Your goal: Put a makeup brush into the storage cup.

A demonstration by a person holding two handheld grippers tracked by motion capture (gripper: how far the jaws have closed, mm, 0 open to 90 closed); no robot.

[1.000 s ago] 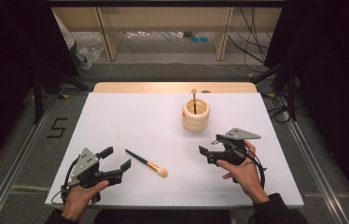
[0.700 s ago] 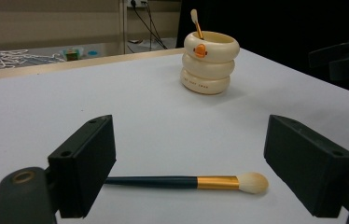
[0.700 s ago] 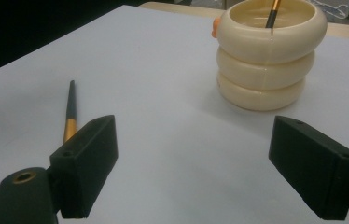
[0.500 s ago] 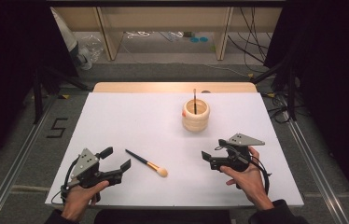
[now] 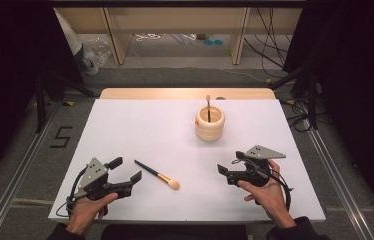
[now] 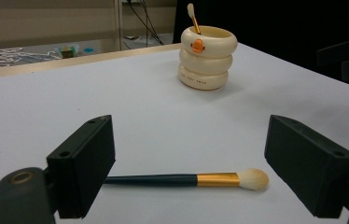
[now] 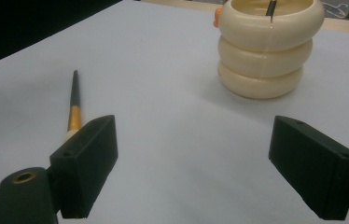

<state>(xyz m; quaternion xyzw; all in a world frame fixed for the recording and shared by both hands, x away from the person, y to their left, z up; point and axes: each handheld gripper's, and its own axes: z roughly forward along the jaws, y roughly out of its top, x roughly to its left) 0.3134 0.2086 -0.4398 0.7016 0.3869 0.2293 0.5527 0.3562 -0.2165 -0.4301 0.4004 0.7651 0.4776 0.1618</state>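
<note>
1. Left tool (image 5: 125, 171) sits at 7 o'clock on the surface (image 5: 140, 125), jaws spread wide, nothing held. The loose brush (image 5: 157, 174) lies flat just beside it toward 3 o'clock, handle tip pointing to 10, bristle head to 4.

2. Risk, left side: the brush lies across the jaw line, not square to it. I judge that closing from here could catch the thin handle off-centre and roll or flick it. The jaw tips could also scrape the surface if I come in low.

3. Holder (image 5: 209, 123), a cream stack of rings, stands at 1 o'clock, well apart from both tools. It already carries an upright brush (image 5: 208, 106). Dropping a second one in could knock that brush or tip the holder, which looks light.

4. Right tool (image 5: 229, 173) rests at 5 o'clock, jaws wide apart and empty. If both tools go for the brush at once they could collide over it.

5. The left gripper view gives the loose brush (image 6: 186, 179) side-on between the jaws, with gold ferrule and pale tuft, plus the duck face on the holder (image 6: 207, 58). The high view gives neither detail.

6. The right gripper view shows the loose brush (image 7: 74, 103) end-on, partly behind its left jaw, and looks down onto the holder (image 7: 267, 49) rim.
</note>
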